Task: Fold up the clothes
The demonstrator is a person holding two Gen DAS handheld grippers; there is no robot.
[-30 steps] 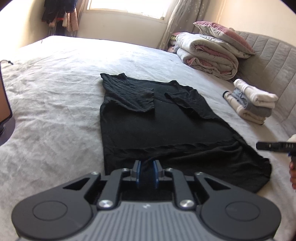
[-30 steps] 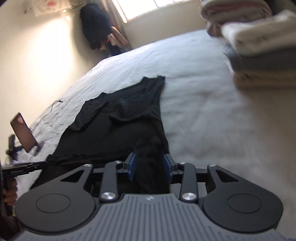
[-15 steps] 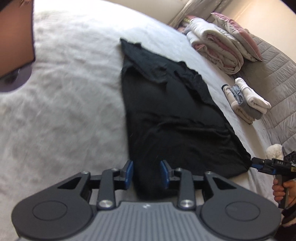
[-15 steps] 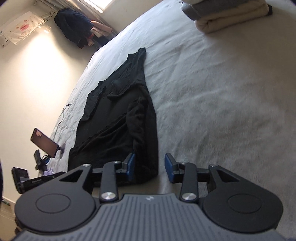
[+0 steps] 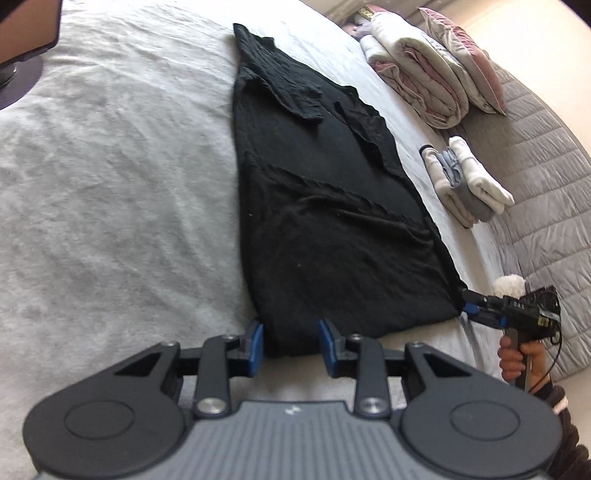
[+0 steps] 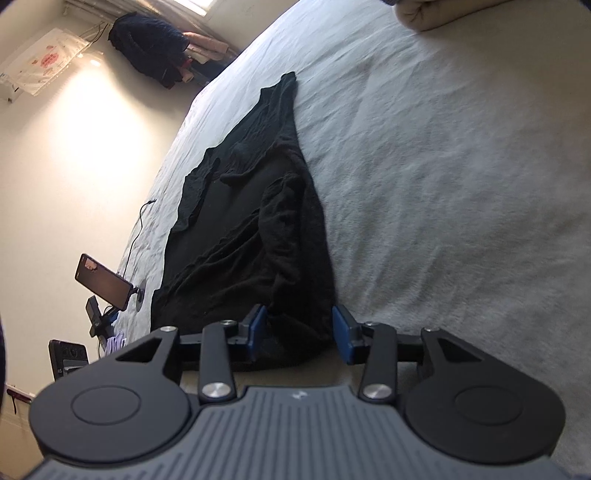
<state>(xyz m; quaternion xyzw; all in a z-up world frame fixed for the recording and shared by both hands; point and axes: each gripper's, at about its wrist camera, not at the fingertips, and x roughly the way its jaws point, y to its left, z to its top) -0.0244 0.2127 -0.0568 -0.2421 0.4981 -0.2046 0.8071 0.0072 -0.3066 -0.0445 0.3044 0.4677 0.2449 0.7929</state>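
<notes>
A phone on a stand [image 5: 26,33] is cut off at the 10 o'clock corner of the left wrist view, its base hard to make out. The grey bedspread [image 5: 110,184] lies bare and open from there to the black garment [image 5: 314,206], which stretches flat from 12 o'clock down to 6 o'clock, sleeves folded inward near its far end. The left gripper [image 5: 291,345] is spread wide, its blue pads either side of the garment's near hem corner; whether the cloth touches them cannot be told. At 4 o'clock the right gripper [image 5: 471,301] meets the other hem corner, a hand [image 5: 517,360] on its handle; its tips are too small to read there. At 3 o'clock a stack of folded clothes [image 5: 467,184] sits well apart from the garment, with rolled bedding [image 5: 421,70] at 1 o'clock partly cut off.

In the right wrist view the right gripper [image 6: 299,336] is also spread apart, bunched hem lying between the pads. Bare bedspread fills the whole right side.
</notes>
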